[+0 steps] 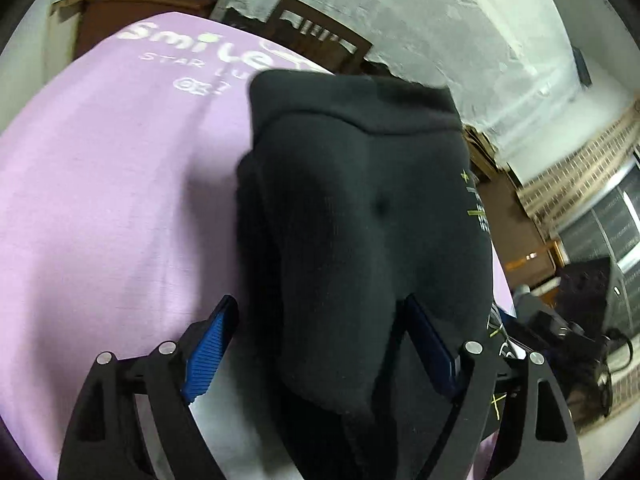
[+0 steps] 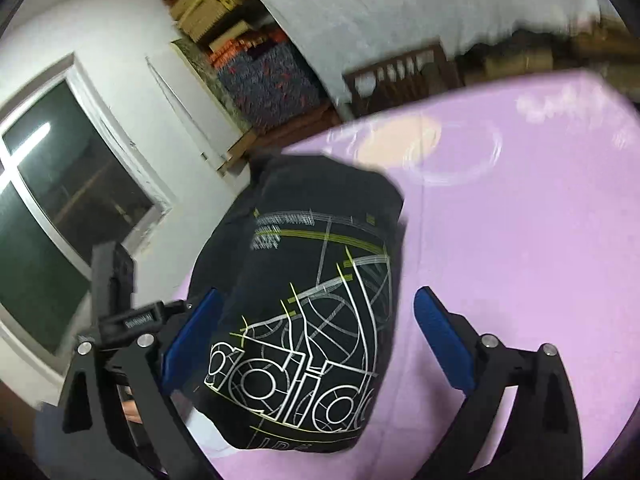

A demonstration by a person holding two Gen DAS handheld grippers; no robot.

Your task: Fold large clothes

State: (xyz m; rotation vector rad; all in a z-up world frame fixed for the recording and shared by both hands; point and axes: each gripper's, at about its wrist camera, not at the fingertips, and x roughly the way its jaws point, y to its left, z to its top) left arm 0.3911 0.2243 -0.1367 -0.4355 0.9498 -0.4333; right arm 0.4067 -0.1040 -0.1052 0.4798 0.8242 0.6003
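Black printed garment (image 2: 312, 300) — folded bundle, on lilac cloth (image 2: 520, 260)

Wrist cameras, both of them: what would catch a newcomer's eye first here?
The folded black garment, with white and yellow line graphics, fills the middle of both views, between the open blue pads of each hand-held gripper. Under it spreads a lilac cloth with white "Smile" lettering. A dark wooden chair stands behind.

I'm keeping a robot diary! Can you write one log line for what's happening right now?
stage: folding | item: black garment bundled on purple sheet | left gripper: open, cloth between fingers | right gripper: open, around bundle
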